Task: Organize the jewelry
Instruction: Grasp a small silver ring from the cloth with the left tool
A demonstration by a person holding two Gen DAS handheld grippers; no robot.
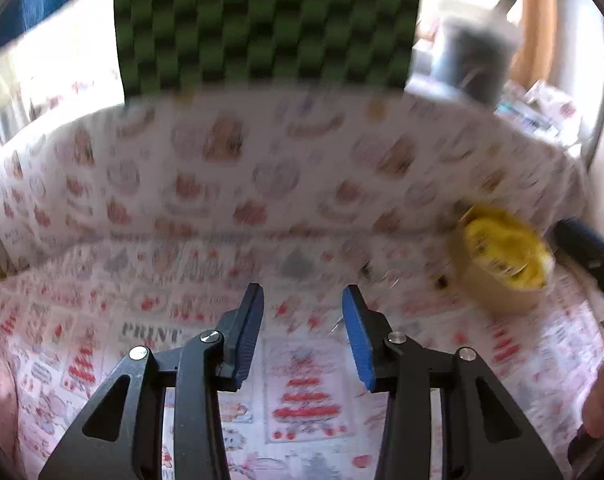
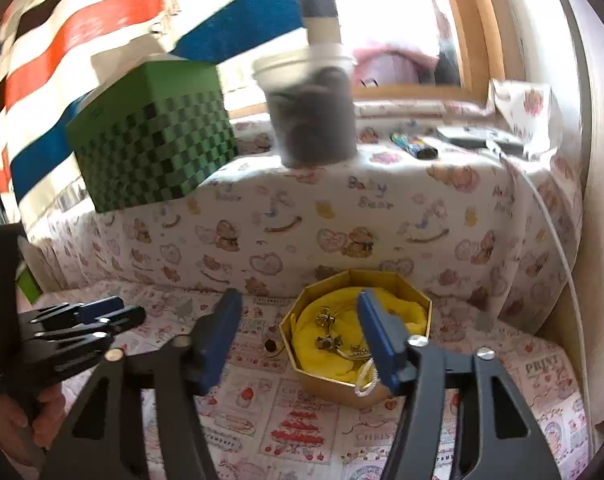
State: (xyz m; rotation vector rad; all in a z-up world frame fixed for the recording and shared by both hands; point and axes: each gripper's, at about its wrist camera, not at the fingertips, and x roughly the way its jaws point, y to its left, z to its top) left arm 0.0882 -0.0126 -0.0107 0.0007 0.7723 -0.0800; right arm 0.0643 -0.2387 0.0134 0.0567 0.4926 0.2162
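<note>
1. Our left gripper (image 1: 302, 332) hovers over the printed cloth (image 1: 302, 392), fingers apart, holding nothing.
2. A small dark piece (image 2: 270, 345) lies just left of the box (image 2: 417, 312) (too small to name).
3. Gold jewelry (image 2: 333, 340) rests on yellow lining; our right gripper (image 2: 302, 340), spread and empty, should close on one piece, slowly.

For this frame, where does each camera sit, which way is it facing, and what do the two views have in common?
Left wrist: on the left gripper, facing the printed cloth and green checkered box; own open fingers show, with the person's hand at right.
Right wrist: on the right gripper, facing the octagonal gold box of jewelry; own open fingers show, left gripper at left.
Shared: green checkered box, octagonal gold box, printed cloth, grey cup.
</note>
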